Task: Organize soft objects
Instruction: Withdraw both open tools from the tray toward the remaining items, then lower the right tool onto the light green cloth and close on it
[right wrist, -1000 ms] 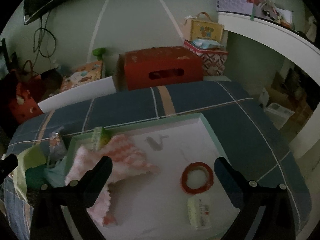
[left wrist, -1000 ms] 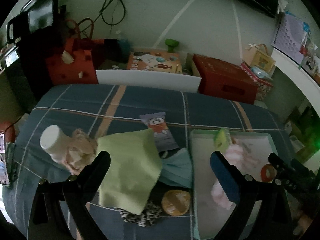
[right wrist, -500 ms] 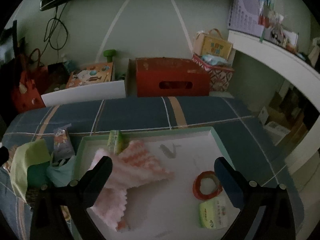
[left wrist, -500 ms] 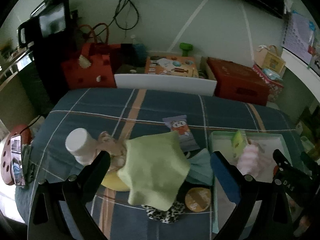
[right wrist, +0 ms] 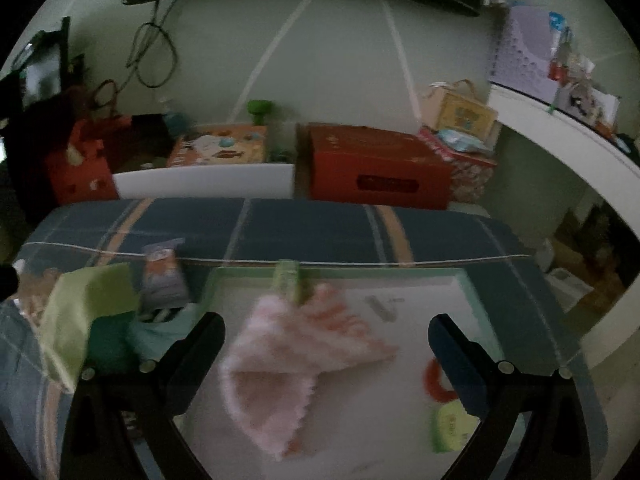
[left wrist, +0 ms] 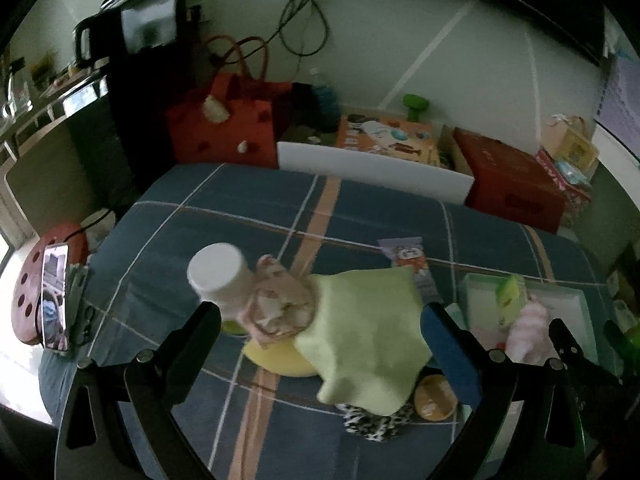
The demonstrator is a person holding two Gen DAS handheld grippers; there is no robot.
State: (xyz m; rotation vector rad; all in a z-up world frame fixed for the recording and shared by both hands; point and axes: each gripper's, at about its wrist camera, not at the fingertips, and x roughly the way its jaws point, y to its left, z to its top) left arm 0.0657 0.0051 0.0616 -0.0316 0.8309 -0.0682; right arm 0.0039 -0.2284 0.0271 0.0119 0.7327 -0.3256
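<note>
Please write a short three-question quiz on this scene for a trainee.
1. True or false: the pink fluffy cloth lies inside the tray.
2. Which item lies partly under the light green cloth? A) leopard-print fabric B) red ring C) white cup
3. Fill in: both the left gripper and the right gripper are ____ and hold nothing.

Key: 1 true; 2 A; 3 open.
</note>
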